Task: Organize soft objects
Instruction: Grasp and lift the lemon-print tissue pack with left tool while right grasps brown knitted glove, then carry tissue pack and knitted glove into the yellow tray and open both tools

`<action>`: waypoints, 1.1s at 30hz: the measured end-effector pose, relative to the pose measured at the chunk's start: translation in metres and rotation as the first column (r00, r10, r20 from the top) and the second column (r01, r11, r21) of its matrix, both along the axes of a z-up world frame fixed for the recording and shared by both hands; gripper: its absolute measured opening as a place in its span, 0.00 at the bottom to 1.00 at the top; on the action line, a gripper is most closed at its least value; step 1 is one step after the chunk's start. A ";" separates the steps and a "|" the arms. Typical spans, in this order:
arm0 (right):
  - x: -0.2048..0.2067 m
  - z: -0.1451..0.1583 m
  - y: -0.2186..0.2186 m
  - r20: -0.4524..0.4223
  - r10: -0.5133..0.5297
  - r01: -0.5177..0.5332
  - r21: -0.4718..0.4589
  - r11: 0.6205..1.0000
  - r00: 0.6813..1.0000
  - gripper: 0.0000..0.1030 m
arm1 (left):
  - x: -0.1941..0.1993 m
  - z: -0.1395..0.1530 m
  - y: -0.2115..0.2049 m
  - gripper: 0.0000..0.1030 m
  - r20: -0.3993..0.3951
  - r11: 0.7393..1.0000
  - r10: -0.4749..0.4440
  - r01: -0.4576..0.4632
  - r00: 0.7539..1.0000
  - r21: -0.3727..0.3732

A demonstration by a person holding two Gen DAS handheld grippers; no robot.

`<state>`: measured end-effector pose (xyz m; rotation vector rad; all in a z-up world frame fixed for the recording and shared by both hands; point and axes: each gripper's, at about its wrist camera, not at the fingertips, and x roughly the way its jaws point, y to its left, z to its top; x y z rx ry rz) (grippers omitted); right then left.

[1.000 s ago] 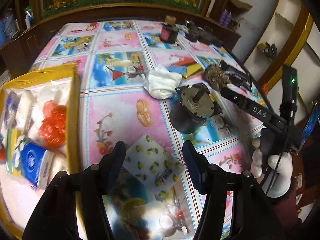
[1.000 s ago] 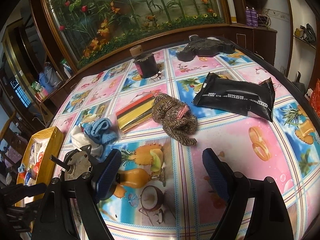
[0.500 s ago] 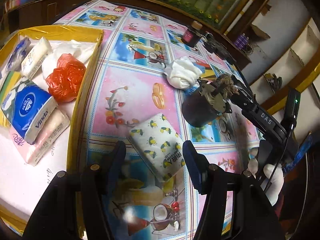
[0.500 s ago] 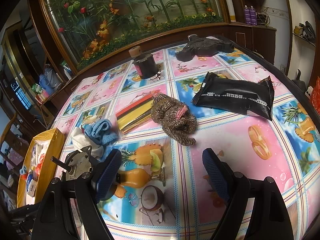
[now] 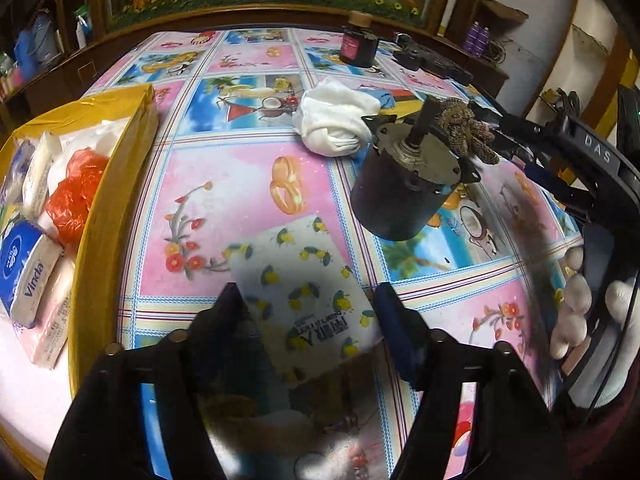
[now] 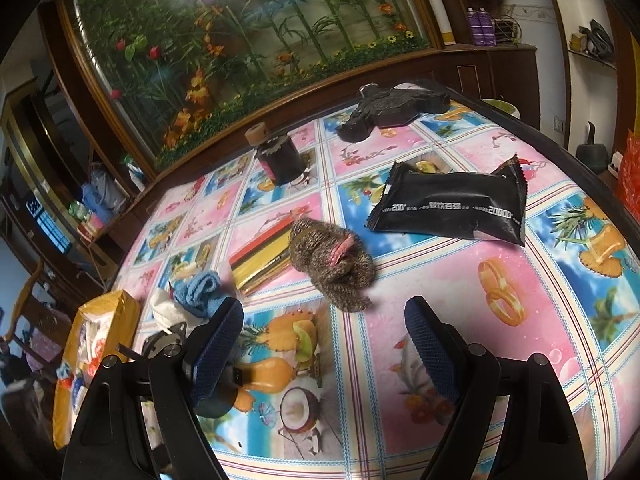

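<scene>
Your left gripper is straddling the lemon-print tissue pack with jaws spread, not yet gripping. Closing off-centre is risking a skewed, slipping hold. Your right gripper is hanging released, the knitted glove just ahead.
</scene>
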<state>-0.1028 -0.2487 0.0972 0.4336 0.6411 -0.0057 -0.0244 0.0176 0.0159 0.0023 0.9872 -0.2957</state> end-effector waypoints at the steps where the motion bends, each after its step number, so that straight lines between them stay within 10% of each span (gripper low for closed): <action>1: -0.002 0.000 -0.004 0.010 -0.012 0.012 0.016 1.000 1.000 0.81 | -0.001 0.001 0.002 0.58 0.000 1.000 -0.005 0.005 1.000 -0.009; 7: -0.005 -0.008 -0.028 0.011 -0.081 0.080 0.097 0.992 0.997 0.82 | -0.016 0.019 0.020 0.56 0.007 0.994 -0.024 0.025 1.000 -0.111; 15: 0.040 0.012 0.008 -0.069 -0.020 0.010 -0.137 0.991 0.997 0.76 | -0.042 0.056 0.074 0.56 0.073 0.969 0.014 0.004 0.997 -0.246; 22: 0.096 -0.005 0.033 -0.191 0.050 -0.108 -0.311 0.944 0.980 0.40 | -0.054 0.054 0.165 0.56 0.053 0.952 0.212 -0.194 0.976 -0.238; 33: 0.049 0.035 0.021 -0.081 0.037 -0.054 -0.212 0.976 0.996 0.39 | -0.055 0.021 0.240 0.56 -0.018 0.897 0.410 -0.406 0.912 -0.174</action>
